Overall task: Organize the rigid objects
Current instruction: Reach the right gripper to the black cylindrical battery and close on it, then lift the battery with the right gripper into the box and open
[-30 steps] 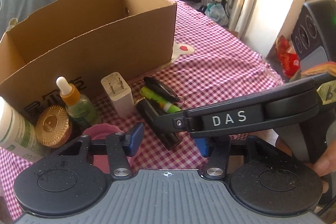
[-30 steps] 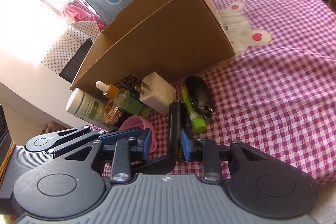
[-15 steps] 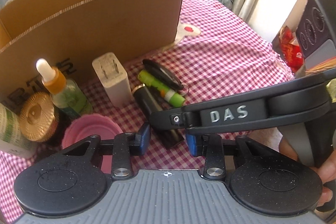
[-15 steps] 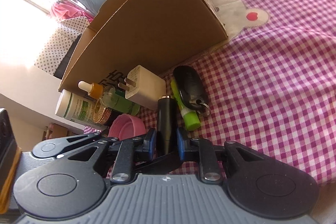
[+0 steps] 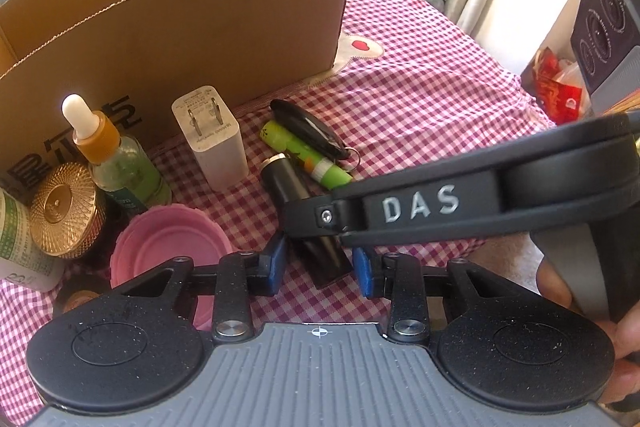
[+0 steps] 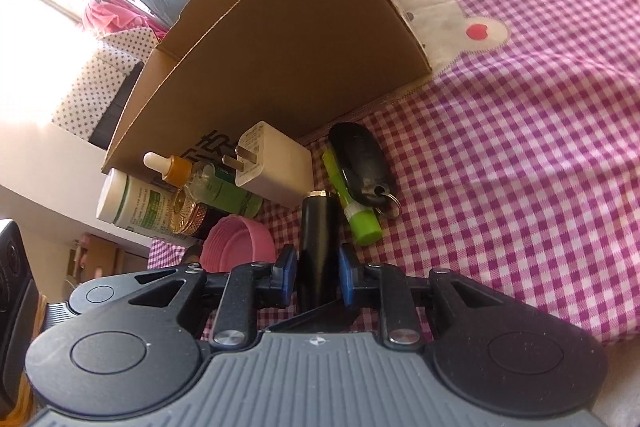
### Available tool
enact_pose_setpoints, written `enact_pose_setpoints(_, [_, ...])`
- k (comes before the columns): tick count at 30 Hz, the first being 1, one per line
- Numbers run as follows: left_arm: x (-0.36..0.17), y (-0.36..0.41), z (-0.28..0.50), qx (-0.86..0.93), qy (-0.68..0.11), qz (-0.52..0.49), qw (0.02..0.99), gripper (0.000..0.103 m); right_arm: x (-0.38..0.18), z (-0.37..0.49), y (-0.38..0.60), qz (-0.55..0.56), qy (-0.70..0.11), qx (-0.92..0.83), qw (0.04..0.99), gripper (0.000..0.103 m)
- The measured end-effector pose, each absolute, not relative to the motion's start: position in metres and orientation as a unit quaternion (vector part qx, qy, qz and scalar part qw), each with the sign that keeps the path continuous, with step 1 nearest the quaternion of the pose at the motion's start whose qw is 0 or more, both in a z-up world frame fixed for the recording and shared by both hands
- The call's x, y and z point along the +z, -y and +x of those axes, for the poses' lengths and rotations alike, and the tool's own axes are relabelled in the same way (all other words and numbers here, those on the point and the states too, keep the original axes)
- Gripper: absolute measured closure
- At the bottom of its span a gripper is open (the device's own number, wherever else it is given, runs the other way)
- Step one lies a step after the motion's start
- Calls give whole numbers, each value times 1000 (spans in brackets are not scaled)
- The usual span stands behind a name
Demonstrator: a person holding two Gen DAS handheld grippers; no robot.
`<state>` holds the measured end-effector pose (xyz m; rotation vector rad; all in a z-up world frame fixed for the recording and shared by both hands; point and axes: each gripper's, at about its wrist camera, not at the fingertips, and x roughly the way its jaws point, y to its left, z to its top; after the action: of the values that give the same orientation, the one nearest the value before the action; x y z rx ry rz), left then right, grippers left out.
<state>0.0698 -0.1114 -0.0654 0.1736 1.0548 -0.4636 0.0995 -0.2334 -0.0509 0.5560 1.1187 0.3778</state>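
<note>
Left wrist view, left to right. At far left I see a white bottle (image 5: 16, 243), a gold lid (image 5: 60, 209), a dropper bottle (image 5: 116, 163) and a pink cup (image 5: 168, 247), whose inside looks bare. The box (image 5: 180, 23) fills the upper left; its floor is hidden from me. Centre: charger (image 5: 212, 139), green tube (image 5: 304, 153), key fob (image 5: 308, 135), black tube (image 5: 308, 223).

My left gripper (image 5: 320, 263) brackets the black tube's near end; I cannot tell contact. My right gripper (image 6: 318, 273) is clamped on it. Open checked cloth (image 6: 520, 167) lies right of the pile.
</note>
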Motion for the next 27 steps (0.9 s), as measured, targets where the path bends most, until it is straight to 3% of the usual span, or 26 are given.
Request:
enact_pose_setpoints(13, [-62, 111, 67, -211, -481, 91, 846, 75, -53, 86, 240, 282, -507, 169, 797, 79])
enact_pose_setpoints(27, [-21, 104, 39, -206, -428, 93, 875, 75, -13, 57, 246, 287, -457, 184, 822, 79])
